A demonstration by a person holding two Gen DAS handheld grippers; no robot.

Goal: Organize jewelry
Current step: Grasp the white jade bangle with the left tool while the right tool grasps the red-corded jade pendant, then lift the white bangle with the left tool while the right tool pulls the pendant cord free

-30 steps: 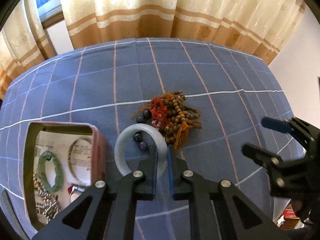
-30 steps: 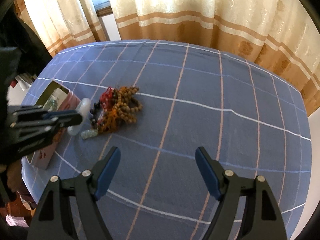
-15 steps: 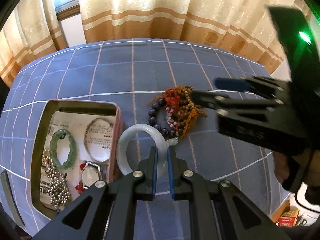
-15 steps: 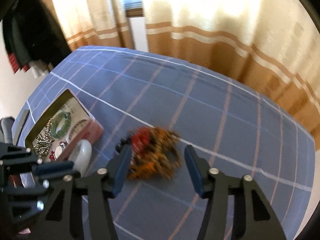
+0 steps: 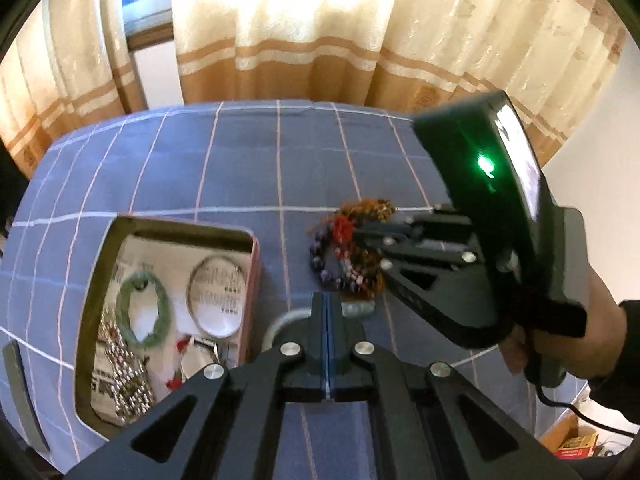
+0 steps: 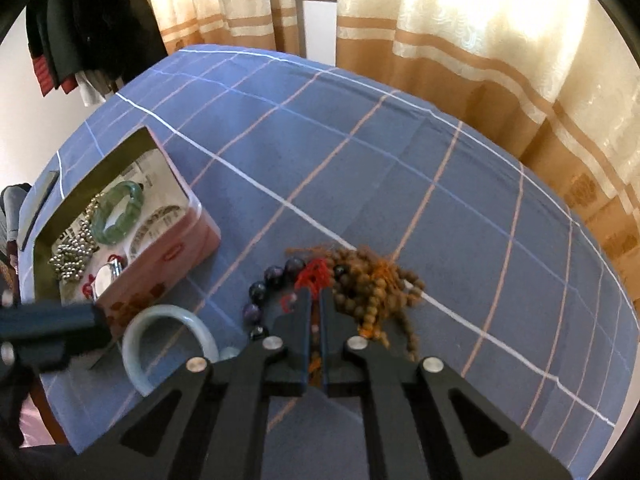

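Note:
A tangle of brown wooden beads (image 6: 372, 284) with a red knot (image 6: 316, 276) and a dark purple bead bracelet (image 6: 260, 292) lies on the blue checked cloth. My right gripper (image 6: 316, 294) points down into this tangle, its jaws shut on strands beside the red knot. The left wrist view shows the right gripper (image 5: 358, 236) from the side, held by a person's hand (image 5: 600, 332). My left gripper (image 5: 327, 300) is shut with its pads pressed flat together. A pale white bangle (image 5: 280, 322) lies just left of and under its tips, not between them.
An open pink tin (image 5: 248, 276) stands left of the bangle. It holds a green bangle (image 5: 160, 292), a thin metal hoop (image 5: 218, 300), a silver bead chain (image 5: 120, 364) and a watch. Curtains hang behind the table's far edge. Dark clothes (image 6: 80, 20) hang at the left.
My right gripper swung left from bare cloth to the bead tangle and its jaws closed. My left gripper's pads, earlier around the white bangle's rim, have closed flat together.

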